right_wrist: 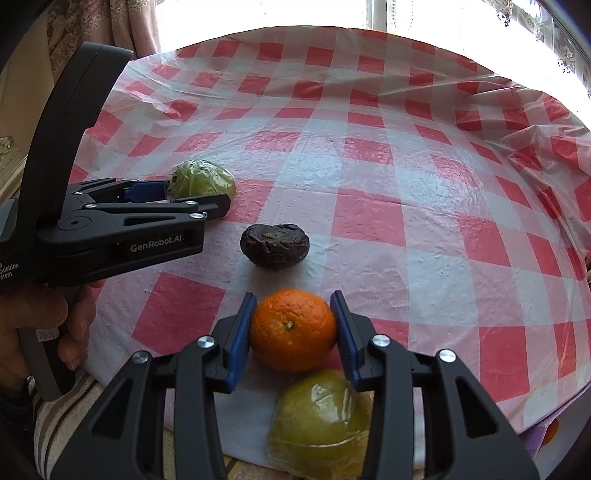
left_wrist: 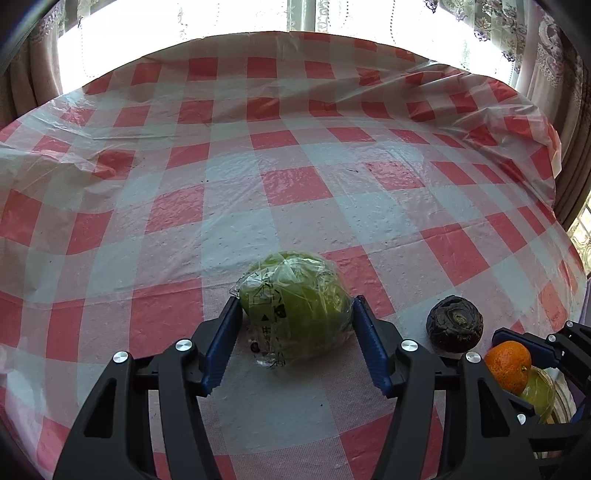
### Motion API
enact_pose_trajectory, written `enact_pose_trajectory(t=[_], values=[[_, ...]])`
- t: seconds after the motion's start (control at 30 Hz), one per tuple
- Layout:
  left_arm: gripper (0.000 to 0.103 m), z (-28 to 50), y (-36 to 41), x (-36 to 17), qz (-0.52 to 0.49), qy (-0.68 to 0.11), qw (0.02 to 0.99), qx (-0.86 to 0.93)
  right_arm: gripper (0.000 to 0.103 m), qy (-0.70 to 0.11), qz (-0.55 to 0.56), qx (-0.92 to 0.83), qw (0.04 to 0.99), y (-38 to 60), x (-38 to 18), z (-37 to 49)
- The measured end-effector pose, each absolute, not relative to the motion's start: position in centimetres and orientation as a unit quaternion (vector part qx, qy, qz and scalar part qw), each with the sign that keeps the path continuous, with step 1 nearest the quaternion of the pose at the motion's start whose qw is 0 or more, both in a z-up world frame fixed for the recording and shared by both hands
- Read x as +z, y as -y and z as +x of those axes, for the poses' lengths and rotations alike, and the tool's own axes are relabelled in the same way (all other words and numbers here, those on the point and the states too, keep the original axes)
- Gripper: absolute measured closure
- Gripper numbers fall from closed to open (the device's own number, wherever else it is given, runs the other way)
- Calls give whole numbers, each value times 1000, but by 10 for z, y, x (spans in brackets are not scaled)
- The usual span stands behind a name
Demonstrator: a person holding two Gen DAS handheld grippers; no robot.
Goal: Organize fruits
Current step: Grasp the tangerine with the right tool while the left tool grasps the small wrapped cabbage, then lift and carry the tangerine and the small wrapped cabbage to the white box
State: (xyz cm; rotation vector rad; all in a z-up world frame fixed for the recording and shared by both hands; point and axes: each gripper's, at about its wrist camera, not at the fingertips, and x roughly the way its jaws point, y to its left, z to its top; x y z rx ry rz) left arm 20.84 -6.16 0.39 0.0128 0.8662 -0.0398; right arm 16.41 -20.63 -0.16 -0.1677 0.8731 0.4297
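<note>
Orange point(right_wrist: 293, 329) clamped in right claw point(right_wrist: 294, 325); left claw point(left_wrist: 295, 314) grips wrapped fruit point(left_wrist: 293, 304).

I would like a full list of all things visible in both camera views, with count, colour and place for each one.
wrapped green fruit: 1, green in clear film, on the table between the left jaws
second wrapped fruit: 1, yellow-green in clear film, near table edge, below the right gripper
orange: 1, orange, between the right jaws
dark wrinkled fruit: 1, dark brown, on the table between both grippers
tablecloth: 1, red and white check, plastic, covers the table
curtains: patterned beige, behind the table
left gripper: 1, black with blue pads
right gripper: 1, black with blue pads
left hand: 1, holds the left gripper's handle
</note>
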Motion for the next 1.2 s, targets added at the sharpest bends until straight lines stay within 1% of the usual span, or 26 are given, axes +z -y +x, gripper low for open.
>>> enact_pose_trajectory(t=[0.07,0.1,0.13,0.27,0.3,0.33,0.43,0.53,0.57,0.67,1.2], values=[[36,206,60,4,11,-420,908,-7,62,-419,-80,206,881,207,-2,164],[28,205,61,5,18,-418,908,8,62,-419,-81,206,881,207,-2,164],[26,204,60,6,22,-415,909,16,62,-419,-80,206,881,207,-2,164],[25,201,67,8,49,-410,910,31,61,-418,-82,206,881,207,-2,164],[27,201,70,8,53,-409,910,26,61,-419,-81,206,881,207,-2,164],[34,202,70,7,53,-411,910,21,61,-418,-82,205,881,207,-2,164],[38,203,67,6,38,-414,909,10,58,-417,-90,205,881,205,-2,162],[44,204,68,5,38,-412,910,3,58,-416,-91,204,881,205,-1,161],[45,204,67,4,35,-412,911,2,61,-416,-90,203,882,206,-1,162],[46,203,65,5,27,-410,912,0,62,-416,-85,206,882,207,-1,161],[47,179,63,25,23,-382,924,16,62,-388,-73,202,897,215,13,146]])
